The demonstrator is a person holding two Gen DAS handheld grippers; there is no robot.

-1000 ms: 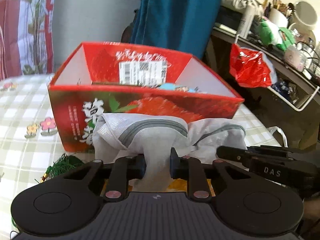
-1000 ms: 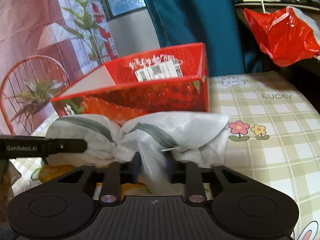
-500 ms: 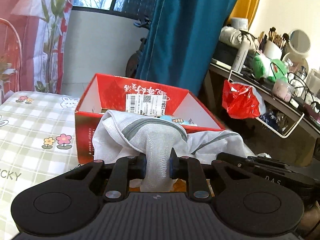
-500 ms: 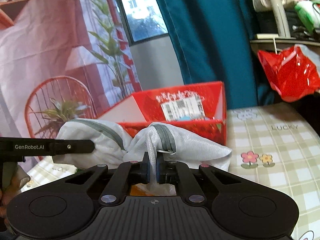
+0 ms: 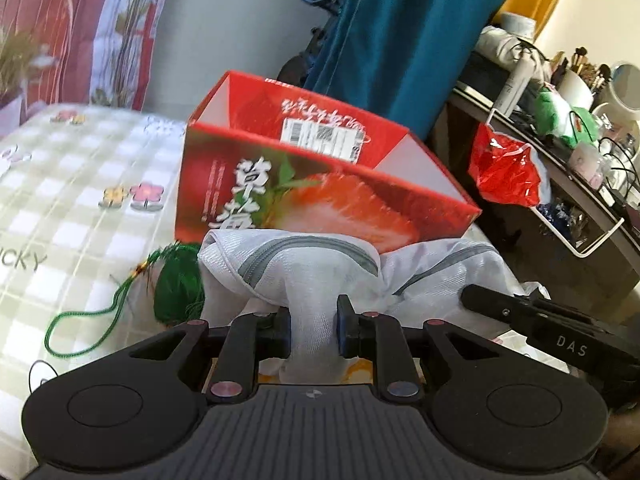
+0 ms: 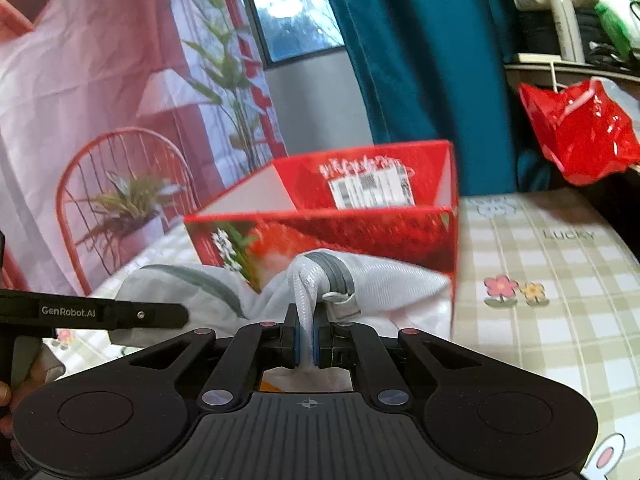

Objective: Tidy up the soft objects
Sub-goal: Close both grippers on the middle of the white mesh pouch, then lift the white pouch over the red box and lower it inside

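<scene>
Two grippers, left (image 5: 313,330) and right (image 6: 306,346), pinch one white mesh bag (image 5: 316,264) in their fingers, just before the red box (image 5: 320,196). Bag not yet boxed; a green tassel (image 5: 176,284) lies on the worktop (image 5: 80,200).

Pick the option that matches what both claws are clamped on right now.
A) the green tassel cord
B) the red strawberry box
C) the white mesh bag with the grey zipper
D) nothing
C: the left claw and the right claw each pinch a fold of the white mesh bag.

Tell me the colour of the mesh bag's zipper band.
Grey, on the white mesh bag; clearest in the left wrist view.
</scene>
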